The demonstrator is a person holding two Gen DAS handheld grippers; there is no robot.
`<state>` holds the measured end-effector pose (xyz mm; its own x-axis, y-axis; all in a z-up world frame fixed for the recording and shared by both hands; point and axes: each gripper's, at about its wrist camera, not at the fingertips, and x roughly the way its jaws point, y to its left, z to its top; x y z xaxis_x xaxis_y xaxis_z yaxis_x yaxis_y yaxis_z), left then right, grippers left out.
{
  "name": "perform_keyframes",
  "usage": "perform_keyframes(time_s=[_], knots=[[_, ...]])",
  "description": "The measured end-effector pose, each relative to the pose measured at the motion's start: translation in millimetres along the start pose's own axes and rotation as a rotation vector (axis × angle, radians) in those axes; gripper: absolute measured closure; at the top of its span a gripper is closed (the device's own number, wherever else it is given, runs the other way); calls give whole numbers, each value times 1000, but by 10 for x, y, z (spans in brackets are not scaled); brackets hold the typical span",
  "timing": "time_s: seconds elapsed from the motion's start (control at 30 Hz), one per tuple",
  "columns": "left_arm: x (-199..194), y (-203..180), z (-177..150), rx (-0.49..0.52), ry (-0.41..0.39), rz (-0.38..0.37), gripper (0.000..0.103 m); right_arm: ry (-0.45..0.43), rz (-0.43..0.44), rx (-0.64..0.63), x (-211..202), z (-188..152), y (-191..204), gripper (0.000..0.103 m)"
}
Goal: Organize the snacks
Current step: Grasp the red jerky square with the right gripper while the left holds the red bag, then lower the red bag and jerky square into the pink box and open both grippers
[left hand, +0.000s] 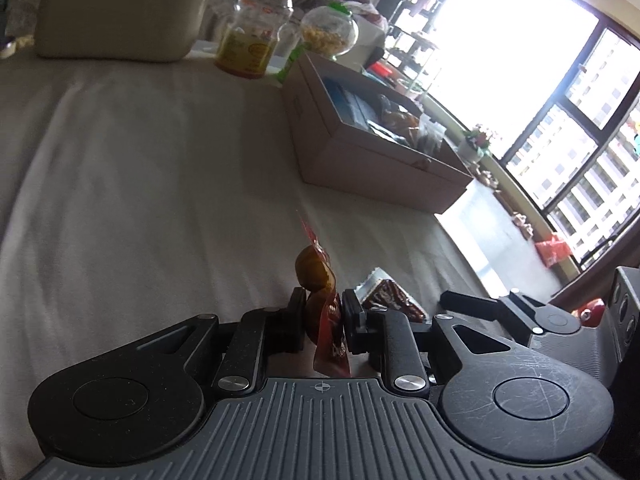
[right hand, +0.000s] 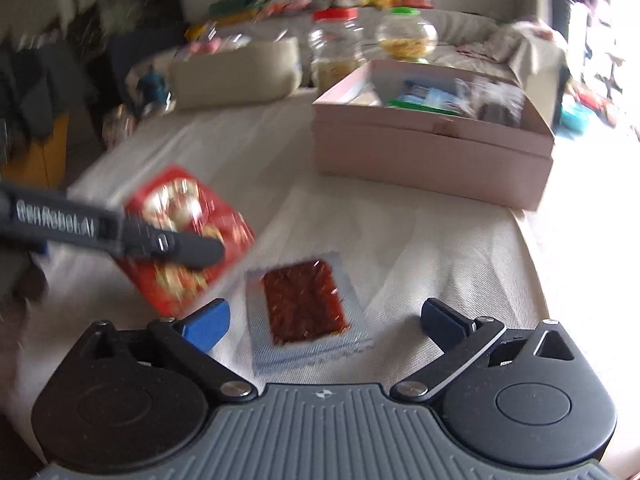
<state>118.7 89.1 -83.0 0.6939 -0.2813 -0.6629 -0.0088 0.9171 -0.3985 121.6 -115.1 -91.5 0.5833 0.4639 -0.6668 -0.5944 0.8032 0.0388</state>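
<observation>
My left gripper (left hand: 323, 316) is shut on a red snack packet (left hand: 320, 280), seen edge-on with round brown pieces inside and lifted off the cloth. In the right wrist view that red packet (right hand: 188, 216) hangs at the left under a dark finger (right hand: 180, 244). My right gripper (right hand: 328, 320) stands open just above the table. A clear packet with a red-brown slab (right hand: 304, 300) lies flat between its blue pads without touching them. The same clear packet (left hand: 394, 298) shows just right of my left fingers. An open pink box (right hand: 432, 160) holding several snacks stands behind.
A white cloth (left hand: 160, 180) covers the table. At the back stand a beige bin (left hand: 116, 20), a red-lidded jar (left hand: 256, 28) and a round green-lidded jar (left hand: 330, 32). The table edge (right hand: 536, 280) runs along the right, with bright windows (left hand: 580, 120) beyond.
</observation>
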Motion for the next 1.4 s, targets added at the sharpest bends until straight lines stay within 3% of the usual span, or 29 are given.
perform_keyframes(time_s=[0.1, 0.27, 0.37, 0.67, 0.83, 1.0, 1.17, 1.27, 1.4], knots=[[-73, 17, -15, 24, -8, 59, 80, -32, -3, -18, -35, 14, 56, 18], [-132, 27, -50, 20, 0, 56, 80, -68, 7, 8, -86, 75, 47, 42], [-130, 17, -71, 20, 9, 48, 80, -27, 25, 20, -17, 84, 9, 48], [-102, -108, -216, 88, 52, 37, 80, -8, 45, 3, -193, -33, 78, 48], [-127, -52, -236, 63, 51, 22, 80, -39, 30, 18, -134, 33, 79, 48], [-176, -6, -273, 39, 41, 0, 80, -13, 19, -12, -88, 73, 94, 65], [-285, -54, -280, 40, 40, -73, 80, -46, 38, -19, -422, 46, 7, 65], [-377, -159, -101, 43, 29, -157, 80, -112, 30, -26, -718, 174, -85, 65], [-512, -434, 547, 120, -98, -202, 80, -265, -29, -29, -1115, 681, -310, 65]])
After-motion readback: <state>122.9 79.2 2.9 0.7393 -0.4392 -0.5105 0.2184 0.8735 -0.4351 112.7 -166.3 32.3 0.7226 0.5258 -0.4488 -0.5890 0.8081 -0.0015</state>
